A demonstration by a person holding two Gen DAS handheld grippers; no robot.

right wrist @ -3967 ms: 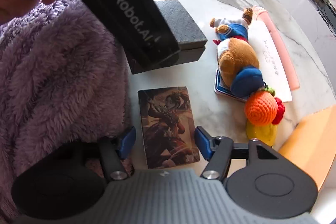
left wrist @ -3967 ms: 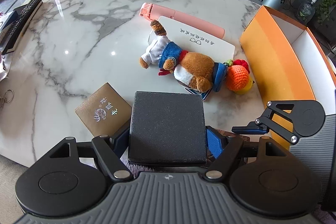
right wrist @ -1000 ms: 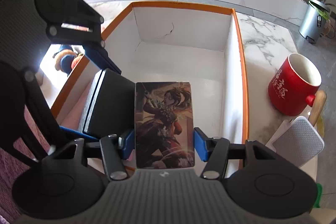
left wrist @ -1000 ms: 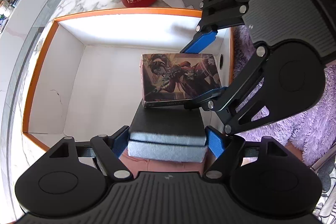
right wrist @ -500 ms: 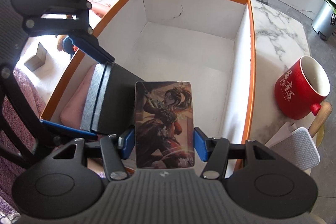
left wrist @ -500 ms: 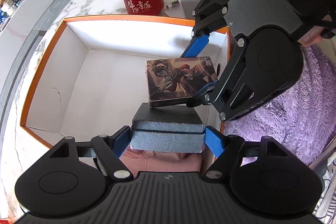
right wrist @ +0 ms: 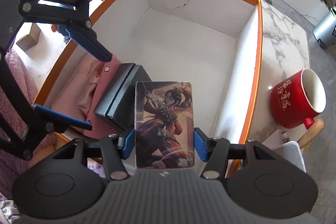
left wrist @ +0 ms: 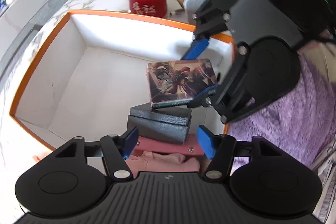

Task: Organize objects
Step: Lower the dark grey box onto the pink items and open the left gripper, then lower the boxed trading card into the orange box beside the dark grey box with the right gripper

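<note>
A black textured case (left wrist: 159, 125) lies tilted on a pink pouch (left wrist: 168, 159) in the near corner of the orange-rimmed white box (left wrist: 40, 60). My left gripper (left wrist: 168, 144) hangs just above it. Its jaws are closing, and its blue pads stand clear of the case on both sides. My right gripper (right wrist: 163, 144) is shut on an illustrated card box (right wrist: 166, 119) and holds it over the box floor next to the black case (right wrist: 119, 98). In the left wrist view the right gripper (left wrist: 199, 75) carries the card box (left wrist: 180, 81) beyond the case.
A red mug (right wrist: 294, 102) stands on the marble table right of the orange box's rim (right wrist: 259, 56), with a wooden-handled thing and a grey-white pad near it. Purple fleece lies at the near side. The pink pouch (right wrist: 73, 98) fills the box's left corner.
The left pads have come off the black case, which now rests on the pink pouch, and the left gripper has drawn back. The right gripper still holds the card box over the orange box.
</note>
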